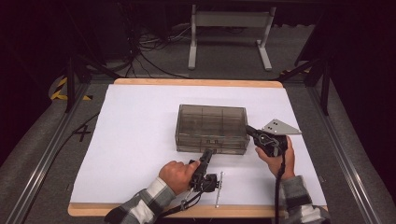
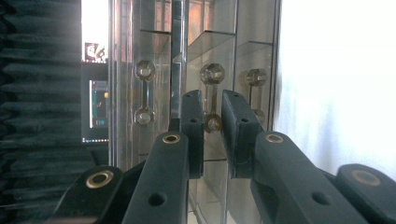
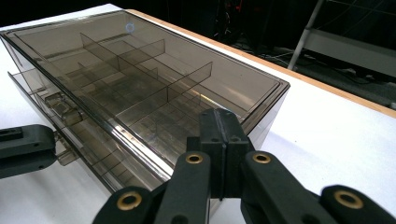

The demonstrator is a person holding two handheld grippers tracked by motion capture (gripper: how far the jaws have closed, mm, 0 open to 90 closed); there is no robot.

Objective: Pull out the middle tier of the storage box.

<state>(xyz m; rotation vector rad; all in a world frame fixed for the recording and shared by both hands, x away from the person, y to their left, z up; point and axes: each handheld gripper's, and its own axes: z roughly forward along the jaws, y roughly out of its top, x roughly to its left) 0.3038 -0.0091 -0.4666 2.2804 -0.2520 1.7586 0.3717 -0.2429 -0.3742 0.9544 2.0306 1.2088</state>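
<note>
A smoky see-through drawer box (image 1: 212,122) with several compartments stands on the middle of the white table (image 1: 135,121). My left gripper (image 1: 208,153) is at the box's front face, turned on its side. In the left gripper view its jaws (image 2: 212,109) are nearly together, with a middle drawer's small handle (image 2: 212,74) pinched between the pads. My right gripper (image 1: 247,128) is at the box's right end, shut with nothing in it. Its tips (image 3: 219,114) rest against the top edge of the box (image 3: 140,60) near the front right corner.
The white sheet covers a wooden tabletop whose edge (image 1: 196,82) shows at the back. Metal rails (image 1: 343,158) run along both sides. A grey stand (image 1: 229,28) and loose cables (image 1: 140,51) are on the floor behind the table.
</note>
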